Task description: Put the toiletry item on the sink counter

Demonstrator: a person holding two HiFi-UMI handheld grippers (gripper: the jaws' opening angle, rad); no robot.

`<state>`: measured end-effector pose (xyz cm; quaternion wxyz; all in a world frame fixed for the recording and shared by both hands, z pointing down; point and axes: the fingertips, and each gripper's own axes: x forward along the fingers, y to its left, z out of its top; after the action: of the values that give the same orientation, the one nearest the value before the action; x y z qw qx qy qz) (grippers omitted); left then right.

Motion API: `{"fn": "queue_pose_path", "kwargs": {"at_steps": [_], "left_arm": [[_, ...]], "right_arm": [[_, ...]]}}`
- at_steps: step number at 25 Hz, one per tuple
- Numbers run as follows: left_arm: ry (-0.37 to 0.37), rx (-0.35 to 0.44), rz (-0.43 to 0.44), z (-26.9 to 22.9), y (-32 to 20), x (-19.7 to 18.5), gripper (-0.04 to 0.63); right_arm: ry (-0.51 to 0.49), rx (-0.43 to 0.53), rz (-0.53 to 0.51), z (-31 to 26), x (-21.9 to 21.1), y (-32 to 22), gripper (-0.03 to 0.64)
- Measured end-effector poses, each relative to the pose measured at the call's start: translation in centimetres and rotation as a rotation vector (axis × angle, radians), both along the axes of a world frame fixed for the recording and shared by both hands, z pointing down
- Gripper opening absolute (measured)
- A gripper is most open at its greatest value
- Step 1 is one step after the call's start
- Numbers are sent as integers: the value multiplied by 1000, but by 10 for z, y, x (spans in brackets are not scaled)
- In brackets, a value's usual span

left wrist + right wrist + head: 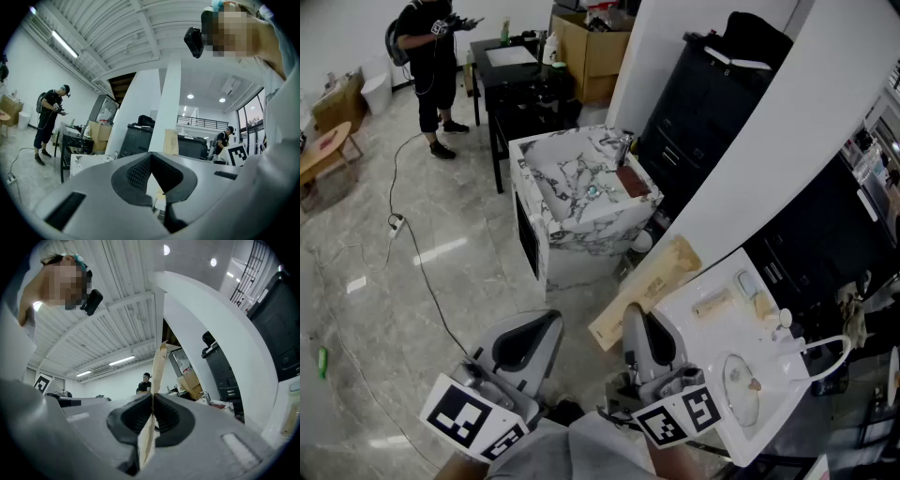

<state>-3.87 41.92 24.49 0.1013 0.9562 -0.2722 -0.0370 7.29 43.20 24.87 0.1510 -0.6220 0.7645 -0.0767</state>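
A long, flat tan toiletry packet sticks out ahead of my right gripper, slanting up and to the right over the floor and the near corner of the white sink counter. In the right gripper view the packet shows edge-on, and my right gripper is shut on it, the pads pressing both faces. My left gripper hangs over the floor to the left. Its jaws meet at the tips with nothing between them in the left gripper view.
The white counter carries small packets, a pale blue item, a basin and a faucet. A marble sink unit stands ahead, black cabinets behind it. A person stands far left, with a cable on the floor.
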Motion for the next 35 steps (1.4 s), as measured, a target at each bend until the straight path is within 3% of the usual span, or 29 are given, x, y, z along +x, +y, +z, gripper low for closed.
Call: {"fn": "queue_pose_path", "kwargs": {"at_steps": [17,35], "left_arm": [[-9,9,-28,-3,9,14,5],[4,27,-219,0,39,4,5]], "right_arm": [[-23,3,-10,1,19,9,9],[-25,6,-144,12,25,26,9]]}}
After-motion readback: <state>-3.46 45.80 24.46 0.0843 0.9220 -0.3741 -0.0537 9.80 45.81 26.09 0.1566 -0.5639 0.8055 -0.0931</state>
